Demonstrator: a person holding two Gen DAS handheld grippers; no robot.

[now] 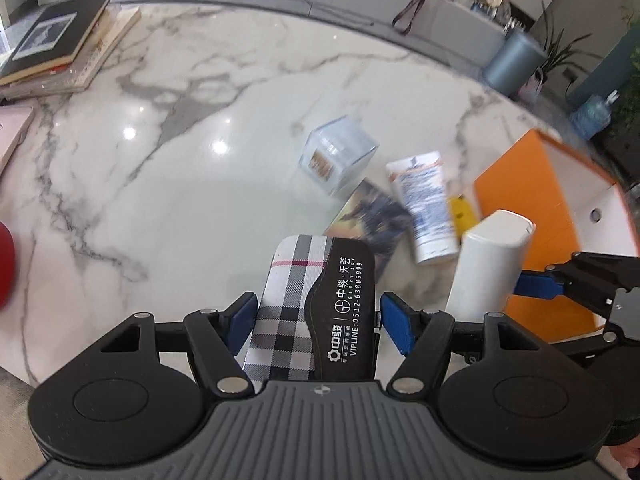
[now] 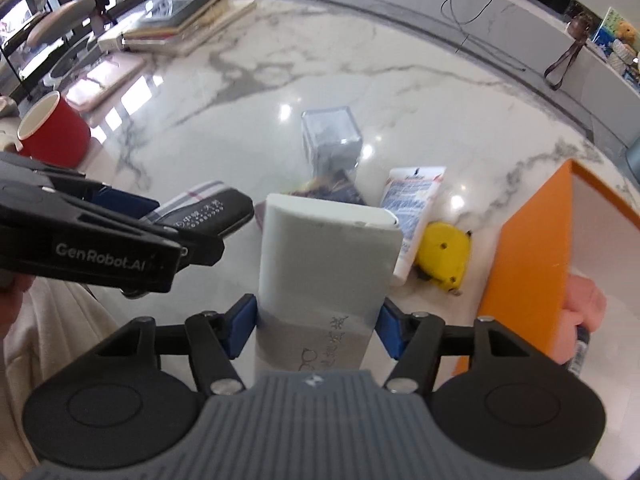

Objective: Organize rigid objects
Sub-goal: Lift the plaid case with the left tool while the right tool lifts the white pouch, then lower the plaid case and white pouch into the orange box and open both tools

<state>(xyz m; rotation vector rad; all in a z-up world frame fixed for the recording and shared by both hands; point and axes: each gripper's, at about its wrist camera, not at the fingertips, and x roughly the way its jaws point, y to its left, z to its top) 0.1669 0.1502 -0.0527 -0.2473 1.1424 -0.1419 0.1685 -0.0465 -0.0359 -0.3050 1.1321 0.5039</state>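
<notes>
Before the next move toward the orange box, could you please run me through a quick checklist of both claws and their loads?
1. Left claw grips plaid case: ok.
2. Right claw grips white case: ok.
3. Both cases lifted off the marble table: ok.
4. Orange box open toward the claws: ok.
5. Room left inside the box: cannot tell; a pink item sits there.
6. Tube, yellow tape measure and clear box stay out of the path: cannot tell.
</notes>
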